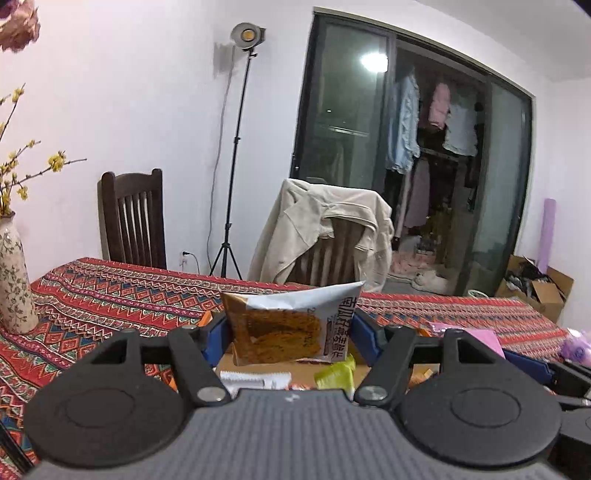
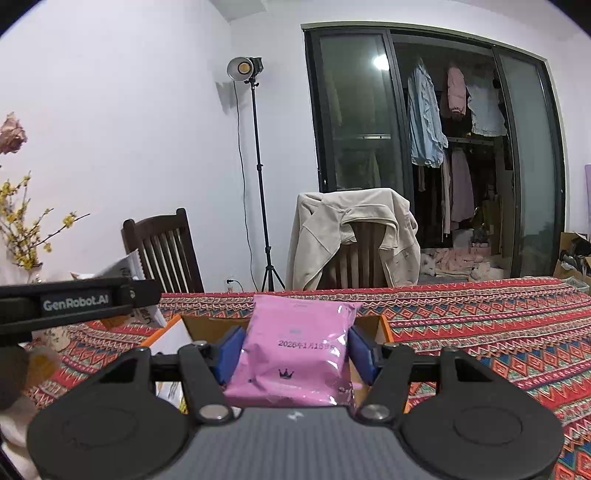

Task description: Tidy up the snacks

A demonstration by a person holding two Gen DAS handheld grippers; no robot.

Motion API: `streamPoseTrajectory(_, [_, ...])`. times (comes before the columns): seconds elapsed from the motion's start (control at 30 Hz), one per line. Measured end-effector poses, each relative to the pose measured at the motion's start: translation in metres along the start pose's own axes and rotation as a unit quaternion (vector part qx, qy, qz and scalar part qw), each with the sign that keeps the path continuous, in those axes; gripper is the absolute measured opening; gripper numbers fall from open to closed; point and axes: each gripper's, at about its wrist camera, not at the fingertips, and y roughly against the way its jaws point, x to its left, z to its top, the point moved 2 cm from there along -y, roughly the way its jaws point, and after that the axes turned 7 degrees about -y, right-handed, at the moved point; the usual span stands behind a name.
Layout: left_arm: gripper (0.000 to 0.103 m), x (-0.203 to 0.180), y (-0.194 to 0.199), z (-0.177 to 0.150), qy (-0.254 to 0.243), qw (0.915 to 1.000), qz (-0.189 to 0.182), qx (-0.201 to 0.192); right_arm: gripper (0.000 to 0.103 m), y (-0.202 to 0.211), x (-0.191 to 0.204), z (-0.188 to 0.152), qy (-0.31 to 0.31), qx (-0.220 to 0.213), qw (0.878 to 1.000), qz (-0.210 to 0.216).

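1. Far left in the left wrist view, a floral vase point(image 1: 13, 273) with yellow-blossomed twigs stands on the desk point(image 1: 96, 295), which is covered by a red patterned cloth.
2. Behind the desk, a dark wooden chair point(image 1: 133, 218) sits against the wall, and a studio lamp on a tripod point(image 1: 247, 35) glows just to its right.
3. Centre of that view: the left gripper point(image 1: 291, 328) is clamped on a brown snack packet point(image 1: 284, 328), blue pads pressing both its side edges. The packet stands upright, lifted above an open cardboard box point(image 1: 229, 360).
4. Down in that box, a yellow-green wrapper point(image 1: 336, 373) and a white serrated-edged packet point(image 1: 255, 378) lie among other snacks, too hidden to tell apart.
5. Beyond, a second chair carries a cream jacket point(image 1: 317, 225), with a glass-doored wardrobe point(image 1: 417, 147) full of hanging clothes behind it.
6. Over to the right wrist view: the right gripper point(image 2: 295, 350) is closed on a pink snack packet point(image 2: 295, 350), blue pads pinching its left and right edges. A printed date and a small crown mark face the camera.
7. The pink packet hangs above the same orange-edged box point(image 2: 380, 325), clear of the desk.
8. At that view's left edge, the black body of the left gripper reaches in, bearing white lettering.
9. Far right, cardboard boxes point(image 1: 535, 284) sit on the floor.
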Motion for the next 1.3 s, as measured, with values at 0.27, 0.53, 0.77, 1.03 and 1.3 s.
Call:
streamPoseTrajectory(0.27, [0.068,0.020,-0.049,-0.016,0.018,0.9992,0.028,0.020,0.061,-0.057,-0.005,0.002,-0.032,0.004,0.999,-0.015])
streamPoseTrajectory(0.53, [0.068,0.026,-0.071,-0.036,0.008,0.9985,0.026,0.048,0.060,-0.080,-0.015,-0.021,-0.034,0.020,0.999,-0.001])
streamPoseTrajectory(0.77, [0.088,0.024,-0.059,-0.038,0.004,0.9994,0.020,0.029,0.070,-0.077,-0.017,-0.026,-0.033,0.022,0.999,0.010])
streamPoseTrajectory(1.03, [0.103,0.029,-0.048,-0.036,0.013,0.9994,0.017,0.028,0.103,-0.074,-0.018,-0.027,-0.032,0.022,0.999,0.007])
streamPoseTrajectory(1.3, [0.103,0.033,-0.037,-0.031,0.018,0.9995,0.015,0.020,0.103,-0.067,-0.017,-0.029,-0.028,0.020,0.999,0.004])
